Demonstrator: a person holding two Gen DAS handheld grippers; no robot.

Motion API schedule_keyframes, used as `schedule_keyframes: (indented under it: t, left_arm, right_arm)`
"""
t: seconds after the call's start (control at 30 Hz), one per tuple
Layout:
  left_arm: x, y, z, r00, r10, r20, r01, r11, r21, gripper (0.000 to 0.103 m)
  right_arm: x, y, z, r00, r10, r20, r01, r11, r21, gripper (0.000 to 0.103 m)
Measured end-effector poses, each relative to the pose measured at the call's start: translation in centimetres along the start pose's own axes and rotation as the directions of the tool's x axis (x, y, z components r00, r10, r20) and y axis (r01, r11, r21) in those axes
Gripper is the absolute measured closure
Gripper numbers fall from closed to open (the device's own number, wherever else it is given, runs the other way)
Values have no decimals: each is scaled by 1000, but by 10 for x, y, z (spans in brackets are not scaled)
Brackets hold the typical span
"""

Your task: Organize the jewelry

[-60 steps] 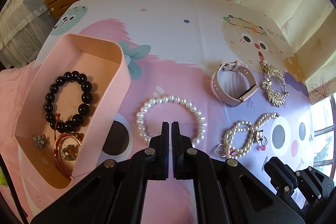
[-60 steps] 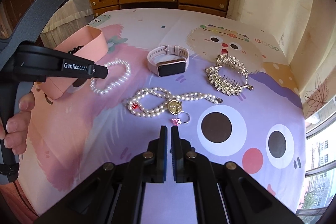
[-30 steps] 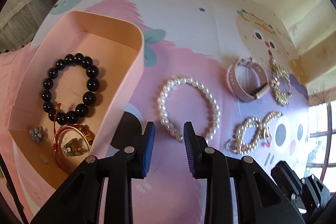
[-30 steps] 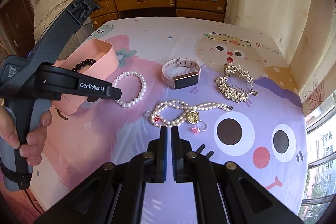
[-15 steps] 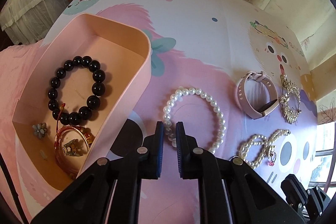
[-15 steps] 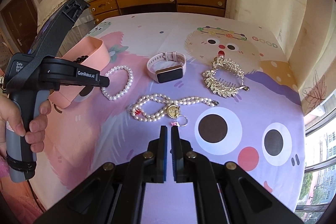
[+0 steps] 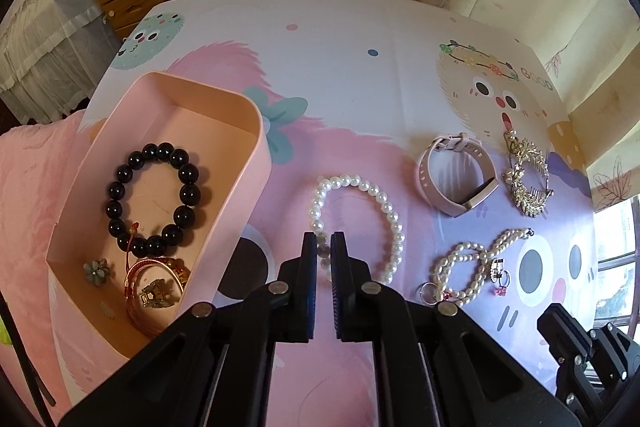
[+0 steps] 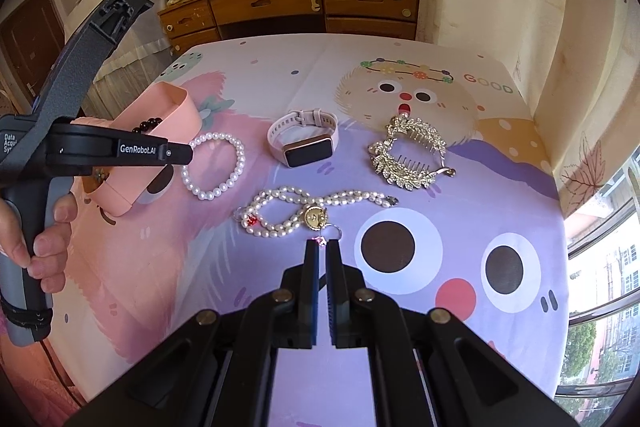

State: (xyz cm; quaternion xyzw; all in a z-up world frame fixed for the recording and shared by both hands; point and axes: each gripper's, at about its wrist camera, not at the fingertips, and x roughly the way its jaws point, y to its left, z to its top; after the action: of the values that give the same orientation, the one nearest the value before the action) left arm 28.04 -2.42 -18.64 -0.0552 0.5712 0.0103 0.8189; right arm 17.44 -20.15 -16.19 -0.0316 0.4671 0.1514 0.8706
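My left gripper [image 7: 323, 247] is shut on the near left side of a white pearl bracelet [image 7: 384, 203] that lies on the cartoon-print cloth; the bracelet also shows in the right wrist view [image 8: 224, 167]. A pink box [image 7: 244, 195] to its left holds a black bead bracelet [image 7: 184, 171], a gold bangle [image 7: 160, 271] and a small flower piece [image 7: 96, 269]. My right gripper [image 8: 321, 247] is shut and empty, just short of a pearl necklace [image 8: 296, 207] with a gold pendant.
A pink smartwatch [image 8: 308, 143], a gold hair comb [image 8: 412, 159] and small rings [image 7: 500, 275] lie on the cloth to the right. A wooden dresser [image 8: 304, 7] stands beyond the far edge. A window [image 8: 600, 267] is at the right.
My left gripper opened, moved forward onto the pearl bracelet and closed on its beads. The right gripper stayed shut and shifted only slightly.
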Motion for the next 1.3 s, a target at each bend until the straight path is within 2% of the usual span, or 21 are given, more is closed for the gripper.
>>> schedule_keyframes:
  t: [0.2,0.43,0.83,1.07,1.3]
  left_arm:
    - [-26,2,6,1000,-24,12,24,999,35,99]
    - [-76,0,19,997,-61,45,55,992,115,99]
    - [-157,20,37,987,-84,134,47,965,258,99]
    - [-170,54,41,987,-94,132,56,962,267,99]
    - [-164,97,42,988,-112,107,82,964,254,99]
  right_arm:
    - [-7,11,5,1000,8,20,-8,1000,-17,100]
    - [-15,25,20,998,8,59,-8,1000,-7,100]
    - [-46,76,55,987,14,163,-8,999,-38,100]
    - [-47,118,70,980,47,193,-41,998,-37,100]
    - [-39,162,83,978,43,205,-27,997,-77,100]
